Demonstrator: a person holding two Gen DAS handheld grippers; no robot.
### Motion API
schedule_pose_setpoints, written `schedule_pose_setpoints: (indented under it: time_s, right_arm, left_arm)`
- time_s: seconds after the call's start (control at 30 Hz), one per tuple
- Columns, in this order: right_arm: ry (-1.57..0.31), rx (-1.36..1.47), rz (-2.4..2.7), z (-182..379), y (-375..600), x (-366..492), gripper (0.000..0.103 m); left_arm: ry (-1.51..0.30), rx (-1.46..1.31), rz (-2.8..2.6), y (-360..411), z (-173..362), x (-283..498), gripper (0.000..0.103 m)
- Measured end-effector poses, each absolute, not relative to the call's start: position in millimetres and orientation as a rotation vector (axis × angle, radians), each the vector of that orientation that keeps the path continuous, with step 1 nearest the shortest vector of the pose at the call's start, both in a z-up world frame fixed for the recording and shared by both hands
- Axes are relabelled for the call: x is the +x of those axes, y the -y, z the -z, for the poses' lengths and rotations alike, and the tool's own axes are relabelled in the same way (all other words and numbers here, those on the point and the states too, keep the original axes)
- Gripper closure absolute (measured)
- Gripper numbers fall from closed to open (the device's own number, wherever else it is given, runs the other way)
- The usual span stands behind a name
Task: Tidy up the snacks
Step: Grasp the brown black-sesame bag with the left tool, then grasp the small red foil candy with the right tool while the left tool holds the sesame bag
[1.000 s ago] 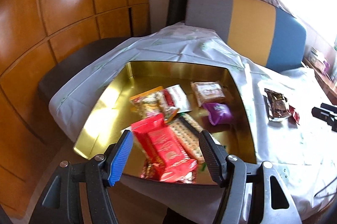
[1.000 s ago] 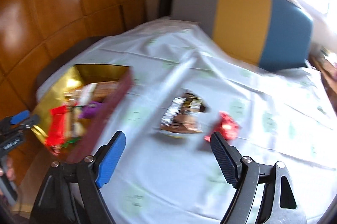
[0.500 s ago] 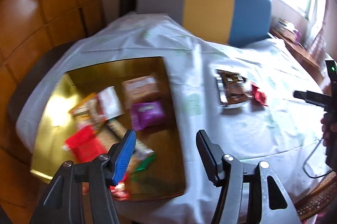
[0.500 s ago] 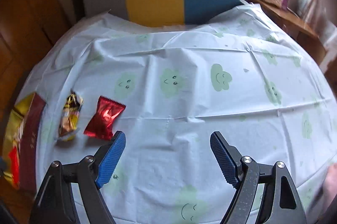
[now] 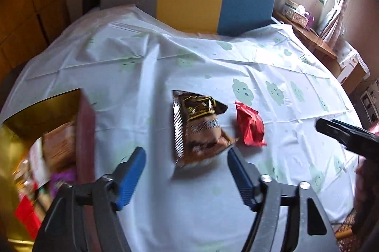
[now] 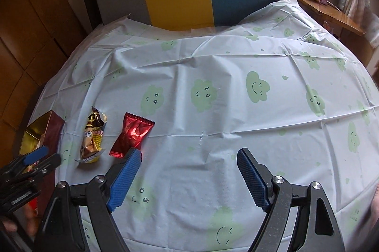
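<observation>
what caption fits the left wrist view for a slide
Opening left tongs hover empty over a brown foil snack packet beside a red foil wrapper on the cloud-print tablecloth.

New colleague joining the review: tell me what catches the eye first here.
Two loose snacks on the cloud-print tablecloth: a brown packet and a red packet beside it. The left gripper, jaws opening, hovers before the brown one. At far left, a gold-lined box holds more snacks.

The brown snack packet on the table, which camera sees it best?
The left wrist view: the brown snack packet lies big and central, just ahead of the opening left gripper. In the right wrist view it is small, at the left edge, seen from the side.
</observation>
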State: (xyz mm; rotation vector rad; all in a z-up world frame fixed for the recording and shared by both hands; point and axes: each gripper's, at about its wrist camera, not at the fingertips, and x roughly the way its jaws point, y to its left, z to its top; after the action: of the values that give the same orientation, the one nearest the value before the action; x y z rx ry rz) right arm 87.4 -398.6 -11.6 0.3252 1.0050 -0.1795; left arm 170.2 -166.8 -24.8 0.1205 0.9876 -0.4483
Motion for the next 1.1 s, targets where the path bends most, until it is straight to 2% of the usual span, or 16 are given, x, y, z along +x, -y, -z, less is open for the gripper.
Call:
schedule_pose_setpoints:
  time_s: [0.37,0.43,0.47,0.5,0.57,1.1]
  right_arm:
    - [-1.010,0.329,0.166,11,398,91,0.018]
    - [-1.010,0.318,0.173,11,398,90,0.018]
    - [-1.009,0.314,0.174,11,399,90,0.018]
    - [-1.009,0.309,0.179,11,399,90,0.018]
    - [-1.009,0.301,0.181,11,399,90,0.018]
    - [-1.061,0.242,0.186,26,389,91,0.018]
  left_arm:
    - [-1.081,0.076,0.424,197,70,223,0.022]
    - [-1.113,0.074,0.436,202,78,224,0.030]
    - [-1.087,0.104,0.419,204,76,221,0.049]
    - [-1.058,0.121,0.420,206,73,216,0.060]
    - [-1.064,0.125,0.443,206,70,208,0.063]
    - [-0.912,0.226,0.501,167,70,65,0.062]
